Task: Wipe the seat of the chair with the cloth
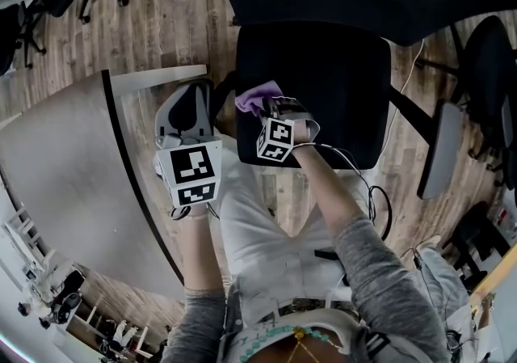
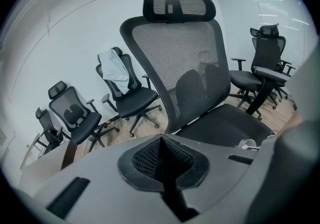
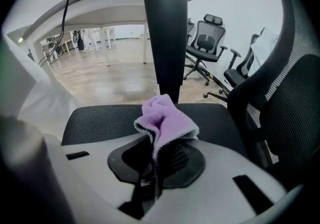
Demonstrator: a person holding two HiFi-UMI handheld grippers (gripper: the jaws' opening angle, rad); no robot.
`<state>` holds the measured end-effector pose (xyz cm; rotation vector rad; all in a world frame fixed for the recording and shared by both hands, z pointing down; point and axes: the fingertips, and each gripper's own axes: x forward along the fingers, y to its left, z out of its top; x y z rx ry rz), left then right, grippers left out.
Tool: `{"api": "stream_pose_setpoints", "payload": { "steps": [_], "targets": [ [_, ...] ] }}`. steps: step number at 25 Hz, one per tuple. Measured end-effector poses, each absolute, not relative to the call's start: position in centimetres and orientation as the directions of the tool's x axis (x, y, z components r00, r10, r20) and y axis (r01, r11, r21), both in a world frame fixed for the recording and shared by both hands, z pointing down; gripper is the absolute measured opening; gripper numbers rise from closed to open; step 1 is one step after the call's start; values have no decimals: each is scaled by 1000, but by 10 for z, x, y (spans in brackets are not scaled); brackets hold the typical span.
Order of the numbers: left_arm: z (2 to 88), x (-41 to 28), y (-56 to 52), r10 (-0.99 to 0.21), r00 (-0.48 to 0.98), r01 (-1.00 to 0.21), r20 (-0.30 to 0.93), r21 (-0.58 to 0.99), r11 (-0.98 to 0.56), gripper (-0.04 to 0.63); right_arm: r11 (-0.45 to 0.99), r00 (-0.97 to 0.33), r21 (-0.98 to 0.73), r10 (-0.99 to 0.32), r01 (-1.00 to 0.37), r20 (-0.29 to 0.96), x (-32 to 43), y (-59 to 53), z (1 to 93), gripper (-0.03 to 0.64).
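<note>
Your right claw (image 3: 155, 154) is shut tight on the purple cloth (image 3: 165, 118). The cloth sticks up out of the claw in a soft bunch. You hold it low over the black seat (image 1: 323, 86) of the chair, near the seat's left side as you look down. I cannot tell if the cloth touches the seat. Just past the cloth stands the black post (image 3: 165, 33) of the chair's arm.

Your left claw (image 2: 162, 157) is closed all the way, and there is nothing in it. It hangs off to the left of the seat, next to the edge of the grey bench (image 1: 73, 167). It is close to your right claw but not touching it. It looks at the chair's net back (image 2: 185, 68), and more black chairs (image 2: 125, 96) stand by the wall behind
</note>
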<state>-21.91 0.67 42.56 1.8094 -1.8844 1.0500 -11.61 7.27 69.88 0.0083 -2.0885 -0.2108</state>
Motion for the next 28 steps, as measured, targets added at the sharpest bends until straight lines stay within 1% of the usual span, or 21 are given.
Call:
{"api": "stream_pose_setpoints", "payload": {
  "steps": [28],
  "targets": [
    [426, -220, 5, -714, -159, -950, 682, -302, -77, 8, 992, -432, 123, -111, 1, 895, -53, 53, 712, 48]
  ]
}}
